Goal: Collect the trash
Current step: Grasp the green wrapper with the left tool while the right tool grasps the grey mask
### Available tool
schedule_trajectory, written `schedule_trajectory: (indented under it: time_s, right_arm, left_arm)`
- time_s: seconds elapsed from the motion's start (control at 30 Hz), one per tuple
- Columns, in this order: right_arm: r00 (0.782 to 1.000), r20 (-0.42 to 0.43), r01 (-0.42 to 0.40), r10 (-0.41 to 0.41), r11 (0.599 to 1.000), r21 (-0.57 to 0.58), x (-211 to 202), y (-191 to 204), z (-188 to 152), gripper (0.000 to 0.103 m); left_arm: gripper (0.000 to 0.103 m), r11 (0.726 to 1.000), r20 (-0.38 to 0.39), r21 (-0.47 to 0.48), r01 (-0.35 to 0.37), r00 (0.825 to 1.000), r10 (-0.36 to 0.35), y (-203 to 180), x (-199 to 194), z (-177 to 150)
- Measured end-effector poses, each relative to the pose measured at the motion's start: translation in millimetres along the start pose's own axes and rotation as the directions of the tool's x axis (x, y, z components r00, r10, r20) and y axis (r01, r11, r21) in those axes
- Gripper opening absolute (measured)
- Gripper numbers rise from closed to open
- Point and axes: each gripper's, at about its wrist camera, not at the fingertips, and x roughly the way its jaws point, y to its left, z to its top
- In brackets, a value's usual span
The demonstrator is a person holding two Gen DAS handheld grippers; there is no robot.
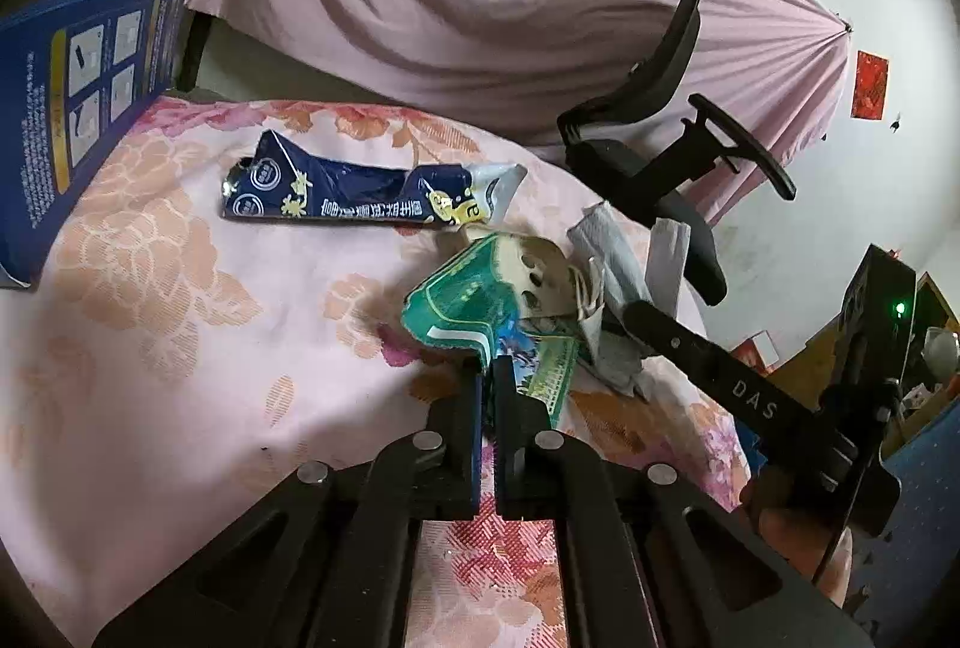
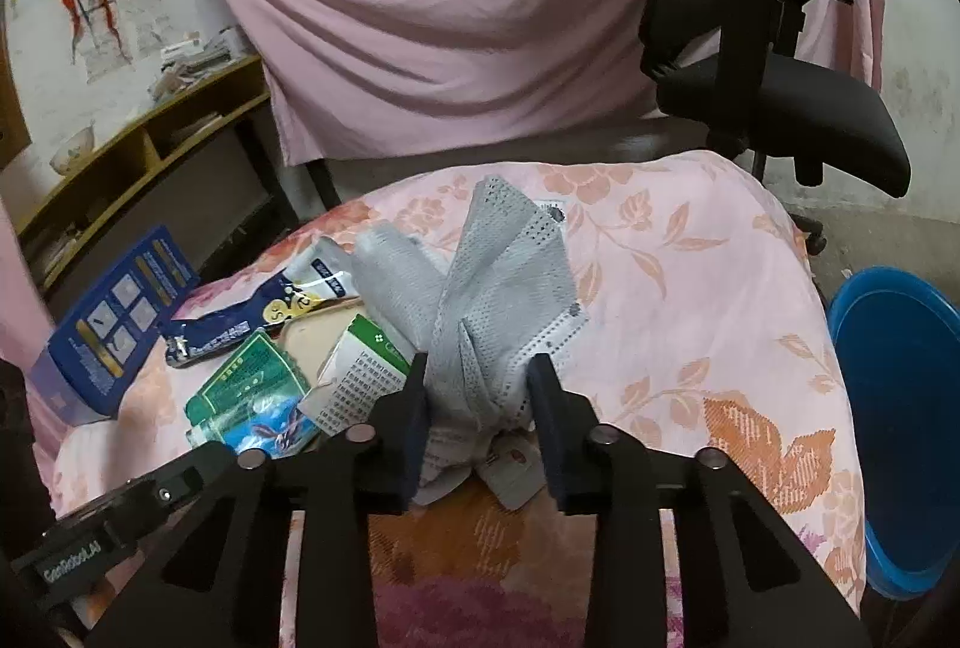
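Trash lies in a heap on a pink floral bedsheet (image 1: 180, 348). My left gripper (image 1: 487, 378) is shut, with the near edge of a green packet (image 1: 462, 306) pinched between its tips. A dark blue wrapper (image 1: 360, 192) lies flat beyond it. In the right wrist view my right gripper (image 2: 480, 372) holds a crumpled grey mesh wrapper (image 2: 504, 282), its pads pressing on both sides of the bunch. To its left lie a white and green box (image 2: 366, 372), the green packet (image 2: 252, 390) and the dark blue wrapper (image 2: 240, 324). One of the right gripper's fingers (image 1: 678, 342) shows beside the grey mesh wrapper (image 1: 606, 258).
A blue carton (image 1: 78, 108) stands at the sheet's left edge. A blue bin (image 2: 900, 408) sits on the floor to the right of the bed. A black office chair (image 2: 780, 96) stands behind, in front of a hanging pink curtain (image 2: 450, 18). Wooden shelves (image 2: 150, 138) are far left.
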Motion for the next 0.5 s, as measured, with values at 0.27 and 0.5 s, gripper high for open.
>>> schedule_trajectory:
  time_s: [0.27,0.5]
  right_arm:
    - [0.992,0.125,-0.015,0.018,1.000,-0.022,-27.8,5.4,-3.8,0.024]
    - [0.965,0.260,-0.030,0.039,0.999,-0.037,-52.2,6.1,-7.1,0.024]
  left_arm:
    - [0.000,0.999,0.092,0.017,0.029,0.995,-0.031,-2.9,-17.9,-3.0]
    - [0.000,0.998,0.138,0.068,0.005,0.990,-0.014,-13.8,-23.6,-8.1]
